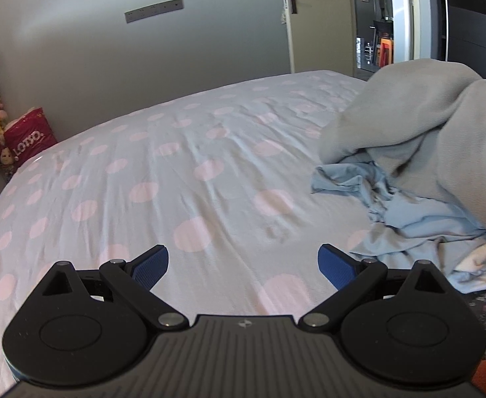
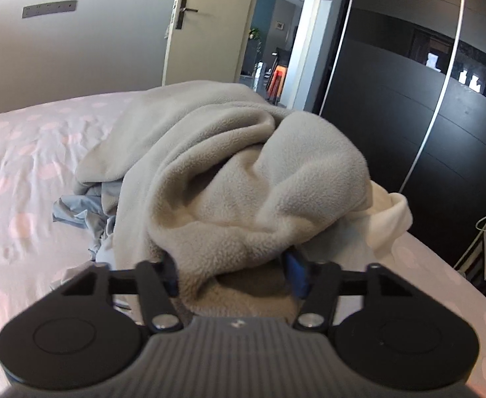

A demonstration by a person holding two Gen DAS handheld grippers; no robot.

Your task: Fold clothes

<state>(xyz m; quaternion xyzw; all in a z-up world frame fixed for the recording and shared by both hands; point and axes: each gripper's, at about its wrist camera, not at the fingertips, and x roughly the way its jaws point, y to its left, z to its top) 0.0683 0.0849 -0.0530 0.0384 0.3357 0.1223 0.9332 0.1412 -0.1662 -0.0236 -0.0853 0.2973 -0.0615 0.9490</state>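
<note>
The grey fleece garment (image 2: 229,179) is heaped at the right side of the bed (image 1: 163,179), over a crumpled light blue cloth (image 1: 418,212) and beside a cream piece (image 2: 392,215). The right tool (image 2: 233,273) has a thick fold of the fleece between its blue pads (image 2: 296,272), apparently clenched on it, while the left tool (image 1: 243,265) hangs released over bare sheet. Fleece looks soft, bulky and limp, so it should sag; better taken at a hem or shoulder seam.
</note>
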